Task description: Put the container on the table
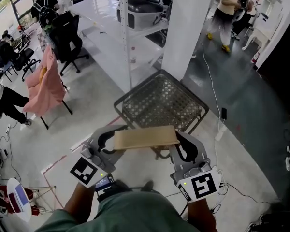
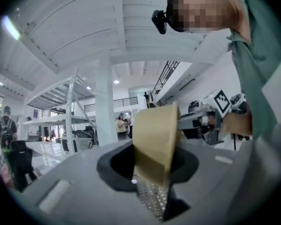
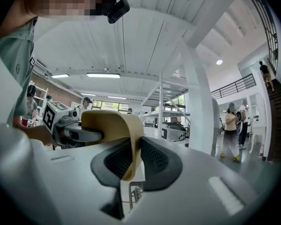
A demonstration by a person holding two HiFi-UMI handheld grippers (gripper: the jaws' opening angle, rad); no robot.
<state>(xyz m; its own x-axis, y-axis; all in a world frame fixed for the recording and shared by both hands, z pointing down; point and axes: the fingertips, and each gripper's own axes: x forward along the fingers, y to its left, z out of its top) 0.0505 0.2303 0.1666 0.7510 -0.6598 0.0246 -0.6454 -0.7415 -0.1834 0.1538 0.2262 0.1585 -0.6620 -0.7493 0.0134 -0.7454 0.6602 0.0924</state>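
Note:
A flat tan paper container (image 1: 145,138) hangs level in the air between both grippers, above the floor. My left gripper (image 1: 115,140) is shut on its left end, my right gripper (image 1: 179,140) is shut on its right end. In the left gripper view the container's wall (image 2: 154,142) stands pinched between the jaws of the left gripper (image 2: 150,175), and the right gripper shows behind it. In the right gripper view the curved rim of the container (image 3: 113,125) is clamped in the right gripper (image 3: 131,165). No table is in view.
A dark wire-mesh basket (image 1: 160,102) stands on the floor just beyond the container. Behind it are a white pillar (image 1: 188,28) and a white shelf rack (image 1: 125,18). Office chairs (image 1: 67,37) and a pink-draped chair (image 1: 43,83) are at the left. People (image 1: 228,8) stand at the far right; cables (image 1: 217,129) cross the floor.

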